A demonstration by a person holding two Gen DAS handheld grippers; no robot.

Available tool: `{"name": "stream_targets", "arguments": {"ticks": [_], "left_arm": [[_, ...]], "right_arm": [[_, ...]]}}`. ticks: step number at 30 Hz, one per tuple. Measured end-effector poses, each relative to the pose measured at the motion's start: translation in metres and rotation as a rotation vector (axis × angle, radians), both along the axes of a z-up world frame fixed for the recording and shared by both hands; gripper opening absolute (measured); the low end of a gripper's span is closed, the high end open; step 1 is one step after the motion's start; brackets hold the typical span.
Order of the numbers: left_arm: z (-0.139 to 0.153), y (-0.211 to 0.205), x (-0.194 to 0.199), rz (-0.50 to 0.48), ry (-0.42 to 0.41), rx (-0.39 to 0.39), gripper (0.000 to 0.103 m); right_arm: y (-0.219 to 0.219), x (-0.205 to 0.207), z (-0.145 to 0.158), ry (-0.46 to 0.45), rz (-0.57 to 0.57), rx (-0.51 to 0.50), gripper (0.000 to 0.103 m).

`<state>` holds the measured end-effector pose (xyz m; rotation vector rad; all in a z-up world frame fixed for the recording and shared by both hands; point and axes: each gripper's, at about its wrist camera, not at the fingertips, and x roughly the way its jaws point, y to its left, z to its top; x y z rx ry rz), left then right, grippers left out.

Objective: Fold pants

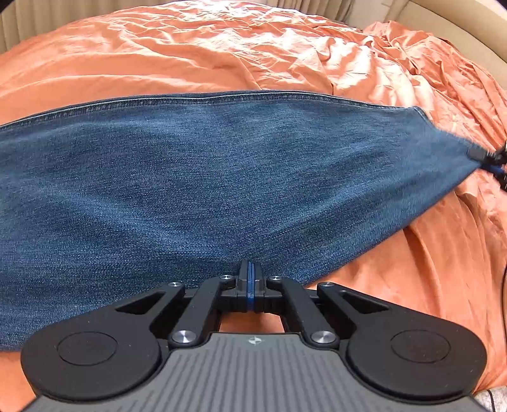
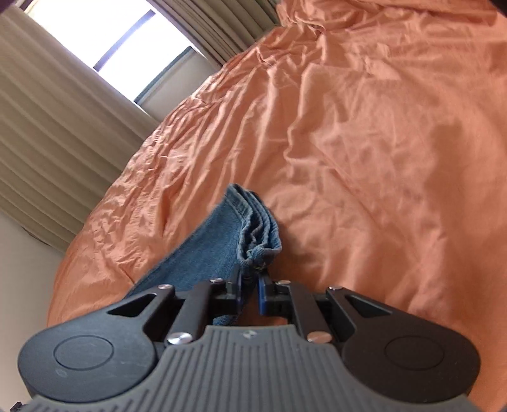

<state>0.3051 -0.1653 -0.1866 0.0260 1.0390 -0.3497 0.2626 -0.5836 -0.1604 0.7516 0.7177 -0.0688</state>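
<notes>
Blue denim pants (image 1: 202, 190) stretch across the orange bed from left to right in the left wrist view. My left gripper (image 1: 250, 269) is shut on the near edge of the denim. My right gripper (image 2: 250, 279) is shut on the stacked hem ends of the pants (image 2: 253, 228) and holds them above the bed. It also shows in the left wrist view (image 1: 489, 160) at the far right, blurred, pinching the tapered end of the cloth.
A wrinkled orange sheet (image 2: 364, 142) covers the bed (image 1: 190, 50). Beige curtains (image 2: 47, 120) and a bright window (image 2: 120, 41) stand beyond the bed's far edge. A beige headboard or wall (image 1: 459, 22) lies at the upper right.
</notes>
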Motion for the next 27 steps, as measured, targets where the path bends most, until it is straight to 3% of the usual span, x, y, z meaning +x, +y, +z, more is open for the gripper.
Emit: {"name": "stream_targets", "arguments": {"ticks": [4, 10, 15, 21, 27], "left_arm": [[0.006, 0.013, -0.005, 0.004, 0.021, -0.070, 0.000], [0.045, 0.067, -0.030, 0.044, -0.080, -0.180, 0.000], [0.075, 0.133, -0.039, 0.110, -0.150, -0.199, 0.000], [0.098, 0.204, -0.043, 0.207, -0.192, -0.220, 0.001], [0.102, 0.274, -0.049, 0.277, -0.189, -0.243, 0.000]], "right_arm": [[0.036, 0.005, 0.062, -0.084, 0.064, -0.137, 0.004], [0.113, 0.018, 0.152, -0.201, 0.175, -0.301, 0.004], [0.197, 0.034, 0.202, -0.260, 0.251, -0.424, 0.004], [0.305, 0.063, 0.218, -0.283, 0.343, -0.456, 0.004], [0.410, 0.083, 0.177, -0.236, 0.469, -0.417, 0.004]]}}
